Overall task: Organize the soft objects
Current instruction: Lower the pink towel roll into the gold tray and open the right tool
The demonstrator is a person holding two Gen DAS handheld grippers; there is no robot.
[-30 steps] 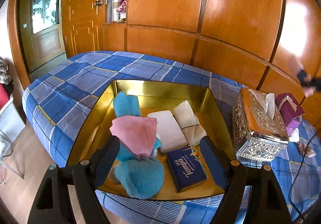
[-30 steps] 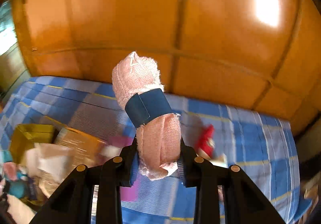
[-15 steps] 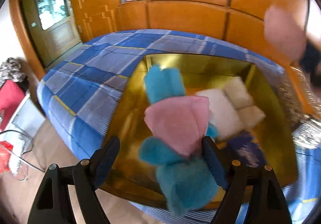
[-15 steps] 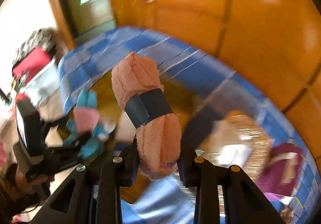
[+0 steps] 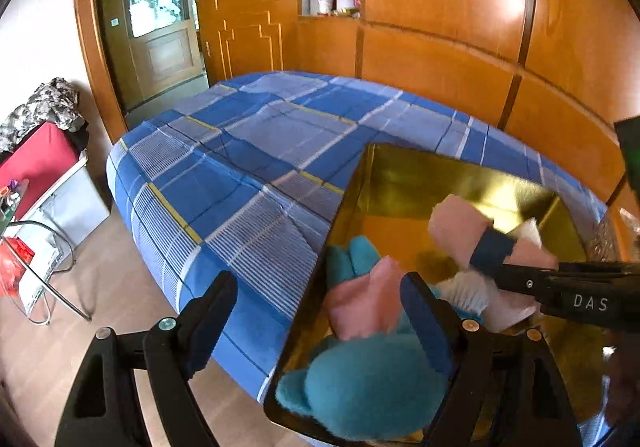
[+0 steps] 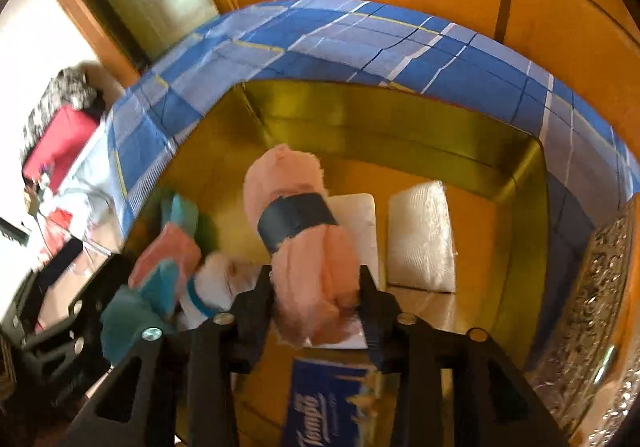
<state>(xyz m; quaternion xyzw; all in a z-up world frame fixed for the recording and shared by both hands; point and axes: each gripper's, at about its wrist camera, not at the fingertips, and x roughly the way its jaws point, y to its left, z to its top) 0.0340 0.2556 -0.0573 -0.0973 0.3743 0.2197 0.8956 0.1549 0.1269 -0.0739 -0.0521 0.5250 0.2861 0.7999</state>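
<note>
My right gripper (image 6: 316, 287), carried from above the bed to over the shiny gold rectangular tray (image 6: 516, 183), is loosening around the pink rolled towel with a dark band (image 6: 304, 231), releasing it inside.

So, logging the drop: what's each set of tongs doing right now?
Left tongs: open, holding nothing.
Right tongs: just been opening, pink rolled towel between them, over the gold tray.

Blue plaid bed (image 5: 248, 151) — on it a gold tray (image 5: 440, 175) and silver box (image 6: 600, 287)
</note>
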